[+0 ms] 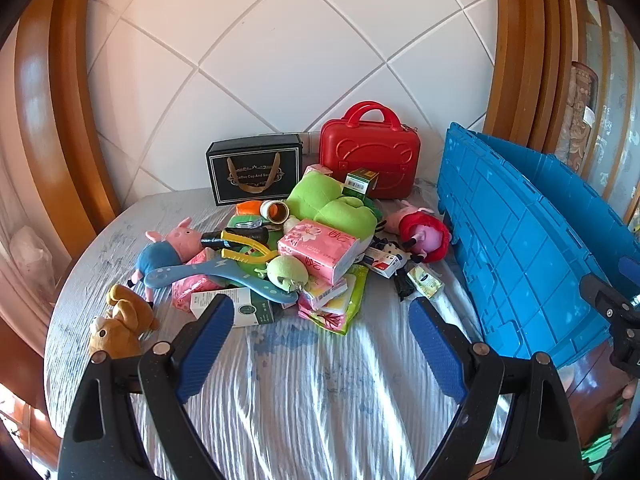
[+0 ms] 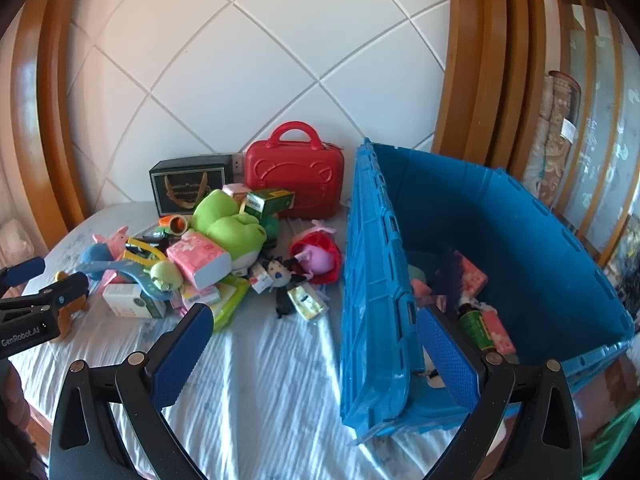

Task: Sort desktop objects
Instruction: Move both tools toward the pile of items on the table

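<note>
2 hand-held grippers, left gripper (image 1: 320, 334) and right gripper (image 2: 310, 346), hang with jaws spread wide, gripping nothing. Between them and the wall sits a heap of plush toys and pink tissue packs (image 1: 316, 246) (on pale cloth), beside the open blue plastic crate (image 2: 520, 216).

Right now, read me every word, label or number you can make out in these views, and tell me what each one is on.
"Coffee Cup And Sau…", partly covered by the ribbon handle: on the black gift box.
"GenRobot.AI": on the left gripper body, seen from the right wrist view.
Print on the pink tissue pack, the green carton and the white box: too small or blurred to read.
</note>
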The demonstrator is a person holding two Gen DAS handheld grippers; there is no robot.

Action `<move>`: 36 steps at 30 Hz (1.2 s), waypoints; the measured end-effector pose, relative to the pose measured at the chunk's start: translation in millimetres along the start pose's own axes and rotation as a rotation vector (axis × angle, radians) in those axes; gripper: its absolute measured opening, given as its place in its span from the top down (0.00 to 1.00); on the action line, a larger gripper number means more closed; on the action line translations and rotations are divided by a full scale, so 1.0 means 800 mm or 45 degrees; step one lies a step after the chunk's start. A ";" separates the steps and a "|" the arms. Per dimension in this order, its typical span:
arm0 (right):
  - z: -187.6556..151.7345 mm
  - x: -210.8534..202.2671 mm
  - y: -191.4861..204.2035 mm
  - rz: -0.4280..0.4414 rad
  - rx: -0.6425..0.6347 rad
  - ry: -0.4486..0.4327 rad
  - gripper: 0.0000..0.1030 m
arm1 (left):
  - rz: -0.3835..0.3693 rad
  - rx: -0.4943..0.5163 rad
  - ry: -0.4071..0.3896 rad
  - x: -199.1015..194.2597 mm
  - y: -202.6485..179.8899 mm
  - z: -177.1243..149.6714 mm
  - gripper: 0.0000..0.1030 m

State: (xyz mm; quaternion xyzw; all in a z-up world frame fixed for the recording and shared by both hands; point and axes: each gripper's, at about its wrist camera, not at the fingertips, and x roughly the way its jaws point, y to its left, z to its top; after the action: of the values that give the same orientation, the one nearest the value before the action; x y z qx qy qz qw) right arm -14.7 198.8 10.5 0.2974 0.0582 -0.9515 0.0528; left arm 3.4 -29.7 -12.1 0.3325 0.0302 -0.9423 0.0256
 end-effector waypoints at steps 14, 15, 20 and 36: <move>0.007 0.064 0.056 0.112 -0.107 0.114 0.00 | 0.126 -0.151 0.163 0.076 0.100 -0.024 0.13; 0.005 0.075 0.063 0.133 -0.116 0.133 0.00 | 0.147 -0.166 0.191 0.087 0.114 -0.029 0.13; -0.010 0.158 0.108 0.264 -0.151 0.293 0.00 | 0.237 -0.227 0.346 0.148 0.185 -0.068 0.13; -0.026 0.315 0.241 0.381 -0.218 0.485 0.02 | 0.241 -0.246 0.367 0.308 0.262 -0.027 0.16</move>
State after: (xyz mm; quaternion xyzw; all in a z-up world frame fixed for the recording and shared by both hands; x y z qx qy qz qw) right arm -183.1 -5.6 -165.9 0.4709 0.1030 -0.8516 0.2059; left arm -160.2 -244.3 -192.2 0.4612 0.0924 -0.8711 0.1412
